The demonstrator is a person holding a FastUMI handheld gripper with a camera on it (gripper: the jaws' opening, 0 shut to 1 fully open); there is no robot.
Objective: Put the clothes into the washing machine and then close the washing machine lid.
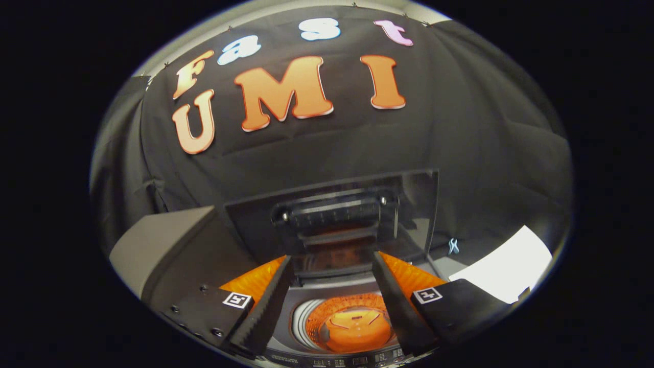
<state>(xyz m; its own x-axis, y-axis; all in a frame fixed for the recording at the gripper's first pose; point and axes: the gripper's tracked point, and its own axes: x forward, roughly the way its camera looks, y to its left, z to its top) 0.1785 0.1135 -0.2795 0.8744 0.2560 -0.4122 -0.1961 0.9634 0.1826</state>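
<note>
I have the gripper (332,301) hanging over a small top-loading washing machine (286,317), and its two fingers are spread wide with nothing pinched between them. One finger (265,306) runs in from 7 o'clock and the other (396,306) from 5 o'clock, both angling toward the middle of my view.

Between the fingers I look straight down into the machine's round tub (352,322), which glows orange, with an orange agitator plate at its bottom. I can't make out any clothes inside it. A strip of control buttons (347,362) lies along the machine's near edge at 6 o'clock, too small for me to read.

The washing machine lid (332,214) stands open and upright just beyond the fingertips, toward 12 o'clock from the tub. It is a dark, glossy, see-through panel, and the reflection in it shows the gripper's body and an orange glow.

At 8 o'clock, left of the lid, a grey box-like block (158,240) sits beside the machine. At 4 o'clock, on the surface to the right of the machine, lies a white sheet (511,266). Close to it, at the foot of the black cloth wall (485,153), there is a small pale clip-like item (453,246) that I cannot identify.
</note>
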